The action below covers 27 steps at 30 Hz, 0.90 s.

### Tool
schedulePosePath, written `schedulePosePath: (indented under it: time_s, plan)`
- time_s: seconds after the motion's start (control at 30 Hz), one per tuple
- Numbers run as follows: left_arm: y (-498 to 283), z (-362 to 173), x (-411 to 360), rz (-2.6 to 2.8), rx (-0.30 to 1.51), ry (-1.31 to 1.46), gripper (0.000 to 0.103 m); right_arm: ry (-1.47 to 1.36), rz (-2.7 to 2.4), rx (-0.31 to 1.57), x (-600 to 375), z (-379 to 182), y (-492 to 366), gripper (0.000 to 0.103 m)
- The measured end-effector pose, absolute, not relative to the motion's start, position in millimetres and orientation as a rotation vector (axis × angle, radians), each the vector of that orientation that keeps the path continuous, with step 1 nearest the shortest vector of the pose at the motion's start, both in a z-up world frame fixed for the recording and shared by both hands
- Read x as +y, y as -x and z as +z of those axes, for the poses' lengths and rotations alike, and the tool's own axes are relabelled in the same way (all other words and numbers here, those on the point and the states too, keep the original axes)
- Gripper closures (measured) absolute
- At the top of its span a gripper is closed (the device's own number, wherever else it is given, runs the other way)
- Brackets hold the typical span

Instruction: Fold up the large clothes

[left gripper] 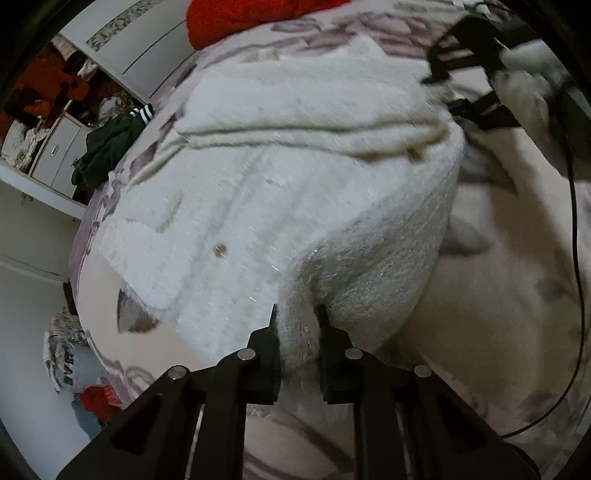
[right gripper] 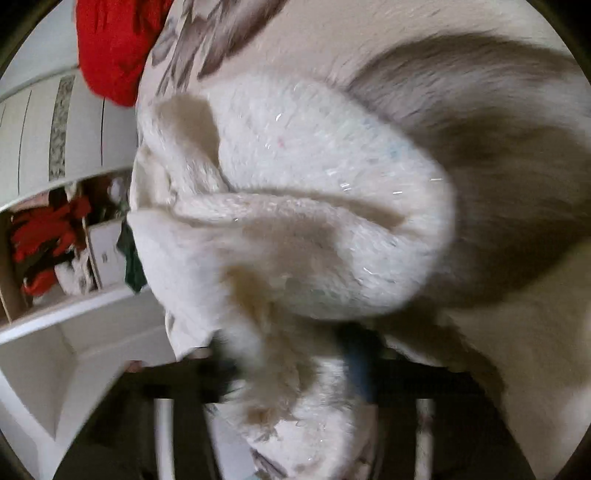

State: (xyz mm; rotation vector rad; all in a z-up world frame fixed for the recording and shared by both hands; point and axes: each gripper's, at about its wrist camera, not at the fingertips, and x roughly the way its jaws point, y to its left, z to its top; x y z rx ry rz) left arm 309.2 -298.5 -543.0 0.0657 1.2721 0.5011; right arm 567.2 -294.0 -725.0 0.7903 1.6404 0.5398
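A large fluffy white cardigan with a brown button lies spread on a bed with a pale floral cover. My left gripper is shut on a bunched fold at the garment's near edge. My right gripper shows at the top right of the left wrist view, holding the garment's far right part. In the right wrist view the white cardigan fills the middle, blurred, and my right gripper is shut on a fluffy fold that hides most of its fingers.
A red garment lies at the bed's far end, also in the right wrist view. A dark green garment hangs off the bed's left edge. White cabinets and cluttered shelves stand left. A black cable runs along the right.
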Motion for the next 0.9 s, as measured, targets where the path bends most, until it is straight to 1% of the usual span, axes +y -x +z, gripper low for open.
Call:
schedulePosePath:
  time_s: [0.03,0.13,0.23,0.3,0.4,0.47,0.5,0.6,0.7,0.83,0.9]
  plan:
    - [-307.4,-536.1,-288.9,0.499,1.26,-0.047,0.091,-0.776,0.521,1.626,-291.6,-715.2,-566.8,0.078]
    - [-301.9,-517.0,-261.1,0.488,1.228,-0.007,0.091,-0.717,0.48,1.581,-274.7,-669.2,-565.3,0.084]
    - [-294.2,-494.8,-224.5,0.468,1.197,0.035,0.091,-0.656,0.465,1.552,-255.5,-623.1,-569.5,0.085]
    - [-288.9,-479.8,-195.2,0.456,1.184,0.069,0.091,-0.597,0.446,1.547,-231.5,-573.4,-569.9,0.085]
    - [-282.5,-460.0,-136.7,0.446,1.177,0.152,0.091,-0.514,0.42,1.559,-179.7,-518.7,-580.3,0.085]
    - [-280.2,-450.7,-84.9,0.459,1.175,0.22,0.091,-0.449,0.415,1.562,-134.7,-500.7,-591.7,0.085]
    - [-280.1,-450.4,-70.7,0.468,1.176,0.243,0.092,-0.41,0.414,1.564,-102.4,-492.3,-597.9,0.085]
    - [-276.6,-460.0,-1.3,0.496,1.191,0.333,0.092,-0.288,0.412,1.587,-10.0,-485.5,-616.7,0.085]
    - [-276.7,-492.8,65.2,0.51,1.211,0.399,0.092,-0.158,0.396,1.609,77.0,-500.0,-633.1,0.086]
    - [-283.4,-556.4,128.1,0.48,1.279,0.487,0.09,-0.006,0.325,1.65,166.4,-560.0,-648.3,0.086]
    - [-283.3,-582.1,148.8,0.407,1.313,0.571,0.085,0.047,0.309,1.69,185.0,-586.1,-649.7,0.084]
